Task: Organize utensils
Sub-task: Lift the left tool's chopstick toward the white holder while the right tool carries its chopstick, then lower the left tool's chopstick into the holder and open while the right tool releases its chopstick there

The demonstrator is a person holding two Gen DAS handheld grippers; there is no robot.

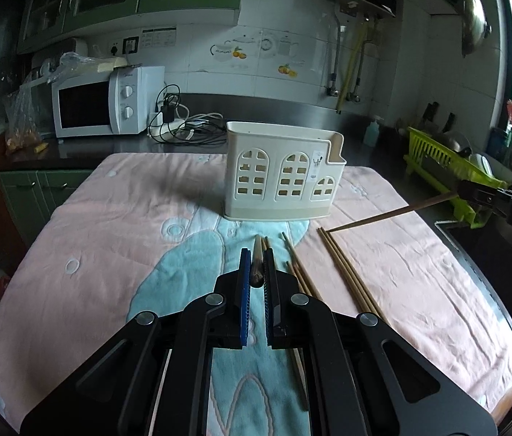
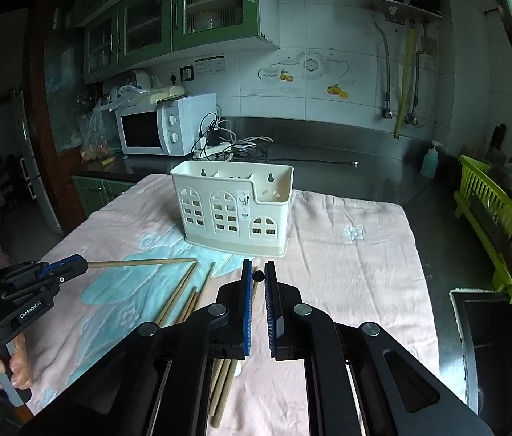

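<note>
Between our left gripper's point(image 1: 257, 265) blue-padded fingers sits the butt of one chopstick point(image 1: 257, 267), clenched and pointing toward 12 o'clock at the cream utensil holder point(image 1: 281, 172). From the right wrist view that same gripper point(image 2: 83, 263) comes in at 9 o'clock, and the chopstick point(image 2: 143, 262) it grips runs level above the cloth toward 3 o'clock.

Our right gripper point(image 2: 258, 272) is also clamped on a chopstick: a dark rounded end point(image 2: 257, 275) shows between its narrowed pads. From the left wrist view this gripper point(image 1: 464, 190) enters at 3 o'clock, its chopstick point(image 1: 394, 214) slanting down toward 9 o'clock, the tip near the far end of a loose group lying on the cloth.

More chopsticks rest flat on the pink and teal quilted cloth point(image 1: 129, 218): a tight bundle point(image 1: 346, 272) at 4 o'clock of the holder, and a scattered few point(image 1: 297, 265) just right of our left fingers. In the right wrist view the loose ones point(image 2: 183, 290) lie at 8 o'clock of the holder.

The holder stands upright near the far middle of the cloth, arched window cut-outs facing us; its dividers show from the right wrist view, and we cannot tell if anything is inside.

Behind it lie a white microwave point(image 1: 100, 103) at 10 o'clock and a green dish rack point(image 1: 448, 167) at 3 o'clock.
</note>
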